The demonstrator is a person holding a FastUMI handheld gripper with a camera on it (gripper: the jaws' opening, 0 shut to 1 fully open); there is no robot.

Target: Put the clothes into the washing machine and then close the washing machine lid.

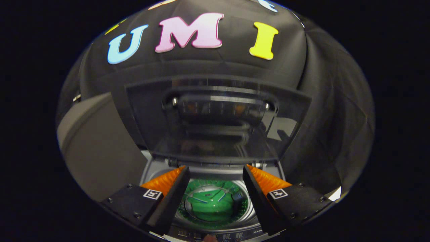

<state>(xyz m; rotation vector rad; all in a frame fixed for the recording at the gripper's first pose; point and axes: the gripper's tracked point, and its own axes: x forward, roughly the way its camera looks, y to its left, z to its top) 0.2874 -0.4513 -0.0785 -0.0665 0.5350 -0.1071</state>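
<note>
A top-loading washing machine (215, 169) stands below and just ahead of my fingers, its dark see-through lid (215, 121) raised upright at the back. Down in the drum lies a green piece of clothing (211, 203), seen through the gap between my fingers. My gripper (215, 171) hovers above the drum mouth, open, with nothing between its fingers. The machine's control strip (215, 234) runs along its near edge.
A grey panel or surface (97, 151) stands to the left of the machine. The black cloth wall hangs behind and to the right of the raised lid. A small part of a finger or hand (210, 238) shows at the near edge of the control strip.
</note>
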